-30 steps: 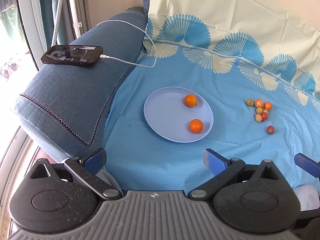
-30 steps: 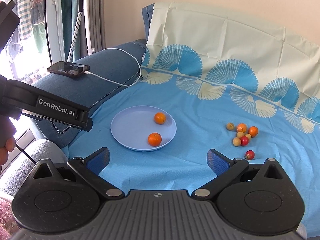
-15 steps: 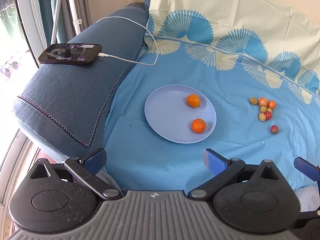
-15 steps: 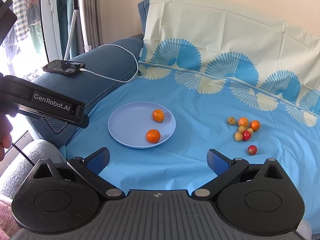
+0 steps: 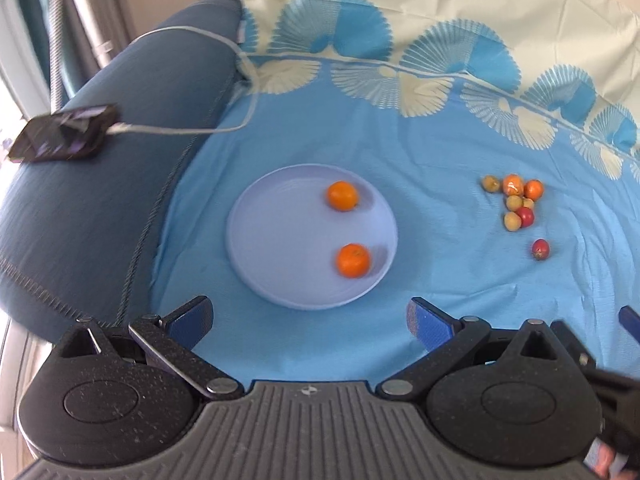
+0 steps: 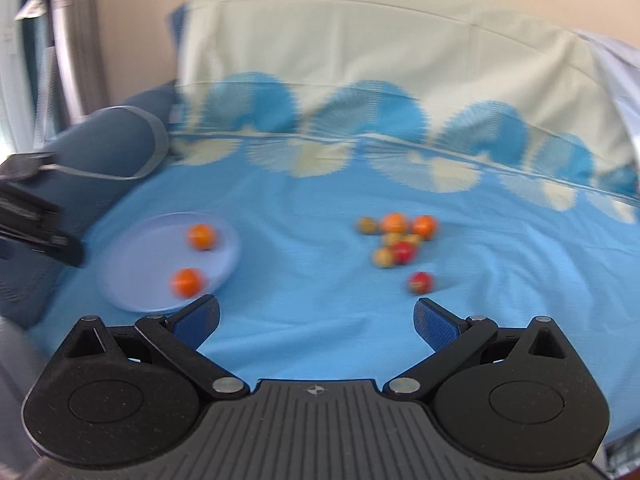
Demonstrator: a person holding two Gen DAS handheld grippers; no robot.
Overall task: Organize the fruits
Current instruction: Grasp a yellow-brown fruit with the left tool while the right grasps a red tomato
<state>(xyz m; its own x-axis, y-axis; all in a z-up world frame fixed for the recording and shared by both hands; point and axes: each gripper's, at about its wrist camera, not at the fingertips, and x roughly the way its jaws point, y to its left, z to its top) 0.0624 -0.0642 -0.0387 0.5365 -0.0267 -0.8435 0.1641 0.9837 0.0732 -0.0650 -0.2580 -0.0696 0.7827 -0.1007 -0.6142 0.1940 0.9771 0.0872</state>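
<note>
Smooth matt plate (image 5: 280, 264) on wrinkled cloth sheet (image 5: 440, 280) — glossy phone (image 5: 64, 132) on woven sofa arm (image 5: 100, 200)

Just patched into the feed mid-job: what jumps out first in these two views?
A pale blue plate sits mid-cloth with two oranges on it. To its right, a loose cluster of small fruits lies on the blue cloth, one red fruit apart. Both grippers, left and right, hang open and empty.

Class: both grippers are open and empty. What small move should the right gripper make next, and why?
Probably ease the right gripper forward onto the lone red fruit: it lies nearest, apart from the cluster, while two oranges already sit on the plate.
</note>
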